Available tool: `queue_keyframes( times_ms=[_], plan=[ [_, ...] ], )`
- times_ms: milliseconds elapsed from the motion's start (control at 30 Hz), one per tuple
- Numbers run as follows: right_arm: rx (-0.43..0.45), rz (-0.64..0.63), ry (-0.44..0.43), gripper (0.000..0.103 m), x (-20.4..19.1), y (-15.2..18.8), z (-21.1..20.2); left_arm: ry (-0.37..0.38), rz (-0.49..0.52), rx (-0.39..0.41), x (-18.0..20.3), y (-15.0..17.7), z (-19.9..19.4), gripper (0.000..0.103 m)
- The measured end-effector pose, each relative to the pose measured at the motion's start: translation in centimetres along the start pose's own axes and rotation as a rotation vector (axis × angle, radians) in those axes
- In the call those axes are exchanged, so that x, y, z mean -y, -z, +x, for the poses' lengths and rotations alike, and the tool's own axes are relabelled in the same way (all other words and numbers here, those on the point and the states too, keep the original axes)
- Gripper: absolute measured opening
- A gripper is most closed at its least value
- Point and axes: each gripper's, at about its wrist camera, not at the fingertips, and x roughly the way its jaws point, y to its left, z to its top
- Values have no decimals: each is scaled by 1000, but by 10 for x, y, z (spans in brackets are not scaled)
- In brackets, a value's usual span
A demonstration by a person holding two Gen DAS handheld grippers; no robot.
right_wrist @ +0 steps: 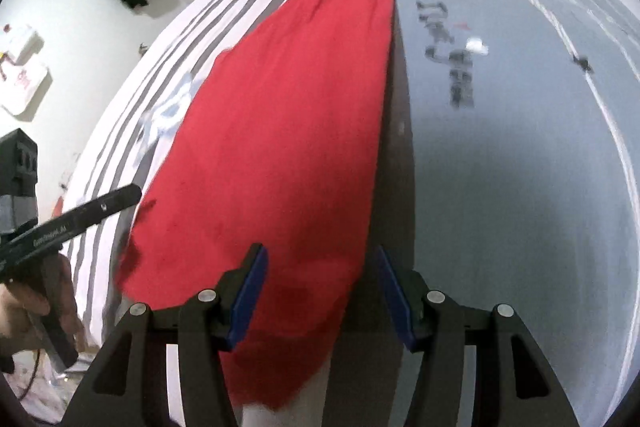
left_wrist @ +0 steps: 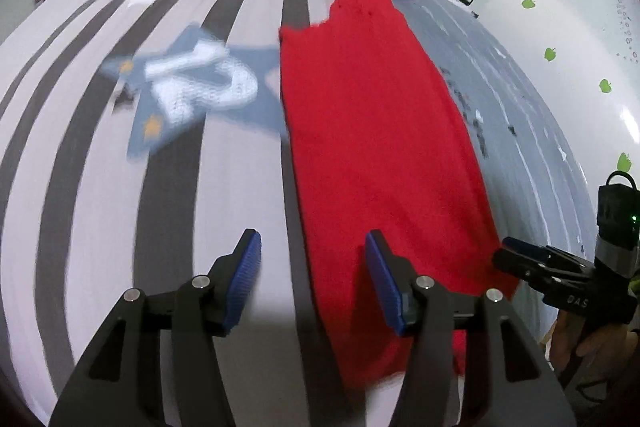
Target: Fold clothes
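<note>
Both my left gripper (left_wrist: 314, 281) and right gripper (right_wrist: 322, 293) hover level, jaws wide and seemingly empty, over the red garment (left_wrist: 372, 131) stretched along the bed (left_wrist: 100, 167).

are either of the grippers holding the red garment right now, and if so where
Nothing is held. The left gripper and right gripper are both open above the near end of the red garment, with no cloth pinched between their pads.
</note>
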Motion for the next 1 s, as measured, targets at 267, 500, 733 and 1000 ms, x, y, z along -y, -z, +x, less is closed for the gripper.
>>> queue_keyframes(
  times_ms=[267,500,733,1000],
  plan=[
    [-2,6,-67,52,1,55,-7,39,-67,28,7,45,-14,56],
    [95,39,-71,53,-15,48,-23,77,-26,67,7,26,-11,56],
    [10,38,-51,53,-32,72,5,30,56,25,6,51,9,54],
    [28,58,-26,53,-26,67,1,56,60,24,7,51,14,45]
  ],
)
